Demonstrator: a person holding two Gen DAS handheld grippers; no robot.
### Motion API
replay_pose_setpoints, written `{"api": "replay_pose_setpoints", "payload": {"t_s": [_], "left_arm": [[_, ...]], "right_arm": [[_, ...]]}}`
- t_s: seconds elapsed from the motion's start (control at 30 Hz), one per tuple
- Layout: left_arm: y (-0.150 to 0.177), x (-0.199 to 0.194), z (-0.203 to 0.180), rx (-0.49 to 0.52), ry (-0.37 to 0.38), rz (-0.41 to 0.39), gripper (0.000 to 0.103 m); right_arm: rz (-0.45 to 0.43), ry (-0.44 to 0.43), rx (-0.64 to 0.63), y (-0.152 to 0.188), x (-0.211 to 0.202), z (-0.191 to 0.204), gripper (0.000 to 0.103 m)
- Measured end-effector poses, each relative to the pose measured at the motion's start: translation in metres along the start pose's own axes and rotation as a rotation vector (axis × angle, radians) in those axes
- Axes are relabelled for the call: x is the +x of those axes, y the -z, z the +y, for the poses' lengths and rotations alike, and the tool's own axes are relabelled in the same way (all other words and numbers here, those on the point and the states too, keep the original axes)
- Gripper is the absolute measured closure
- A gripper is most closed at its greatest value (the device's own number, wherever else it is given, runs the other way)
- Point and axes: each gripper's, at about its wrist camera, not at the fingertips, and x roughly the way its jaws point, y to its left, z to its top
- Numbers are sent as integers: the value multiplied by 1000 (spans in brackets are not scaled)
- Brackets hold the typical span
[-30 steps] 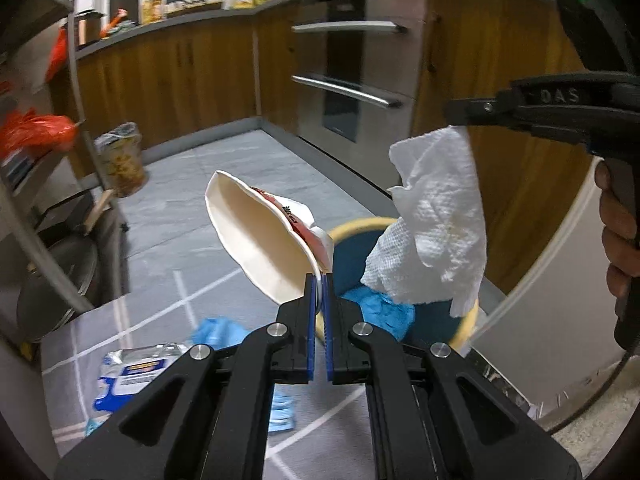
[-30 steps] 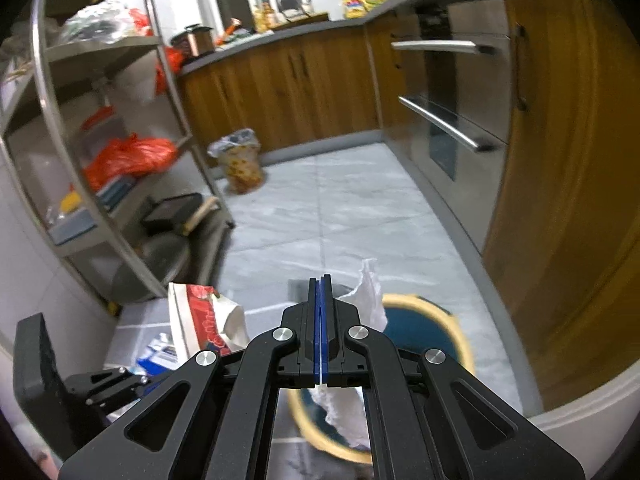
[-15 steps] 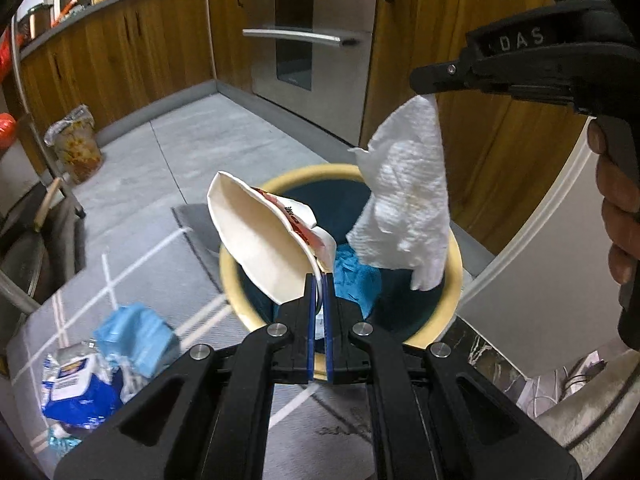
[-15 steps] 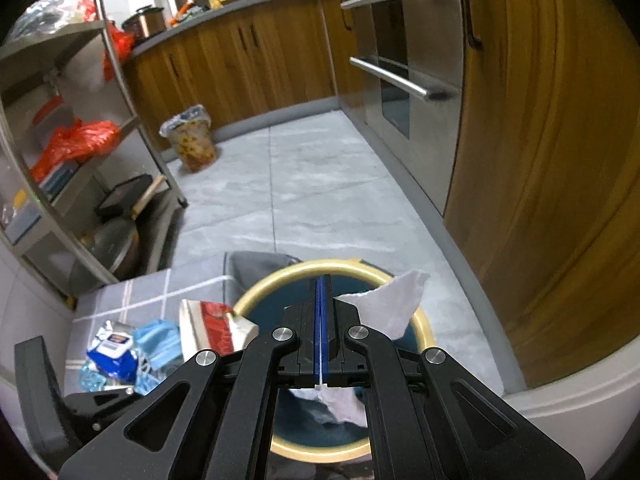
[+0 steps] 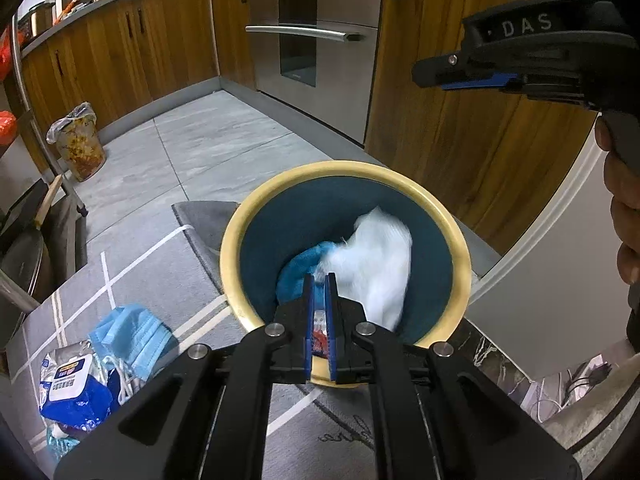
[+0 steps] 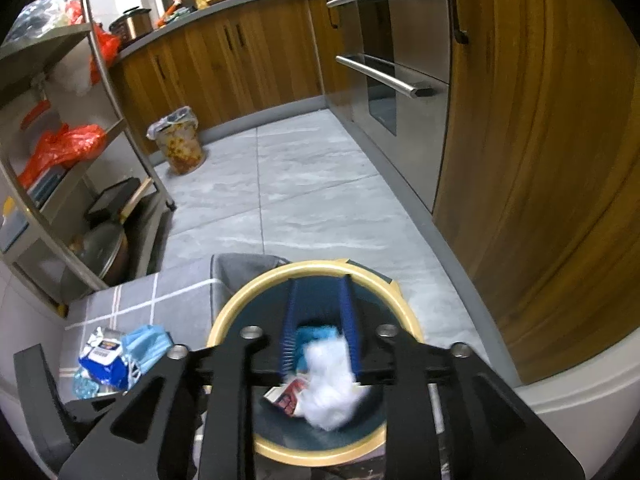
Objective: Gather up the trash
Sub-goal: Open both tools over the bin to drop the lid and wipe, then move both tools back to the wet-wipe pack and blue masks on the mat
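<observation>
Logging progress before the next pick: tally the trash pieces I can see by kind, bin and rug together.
White paper towel, in bin: 1
Red-and-white wrapper, in bin: 1
Blue crumpled piece, in bin: 1
Blue face mask, on rug: 1
Blue-and-white packet, on rug: 1
Total: 5

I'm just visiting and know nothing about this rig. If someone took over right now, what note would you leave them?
Left gripper: jaws slightly parted, empty, above the bin.
Right gripper: wide open, empty, also over it.
Done: white paper towel, red-and-white packet and a blue scrap are in the bin.
Left: blue face mask and blue-and-white pack on the mat.
</observation>
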Motion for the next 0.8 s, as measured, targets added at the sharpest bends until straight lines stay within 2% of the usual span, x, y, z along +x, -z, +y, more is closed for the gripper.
{"api": "replay_pose_setpoints", "payload": {"t_s": [0.07, 0.13, 0.17, 0.23, 0.3, 0.33, 0.53, 0.67, 0.8], "left_arm": [[1, -4, 3, -6, -5, -2, 87], [2, -11, 7, -13, -15, -15, 71], [3, -15, 9, -17, -18, -22, 68], [4, -24, 13, -27, -31, -37, 55], [7, -34, 17, -32, -54, -54, 44], [8, -40, 20, -36, -68, -64, 39], [17, -73, 38, -78, -112, -99, 23], [19, -96, 48, -60, -138, -100, 19], [13, -137, 67, -53, -168, -122, 16]], "right_arm": [[-7, -1, -2, 0, -2, 2, 64], [-19, 4, -7, -1, -5, 6, 53], [-24, 4, -9, -1, -7, 7, 47], [-32, 2, -10, -1, -9, 10, 41], [-39, -4, -7, -1, -12, 13, 27], [-43, -7, -4, -1, -14, 15, 24], [-68, -29, -10, 3, -28, 34, 13], [-79, -40, -15, 5, -37, 48, 10], [-82, -72, -5, 7, -42, 63, 10]]}}
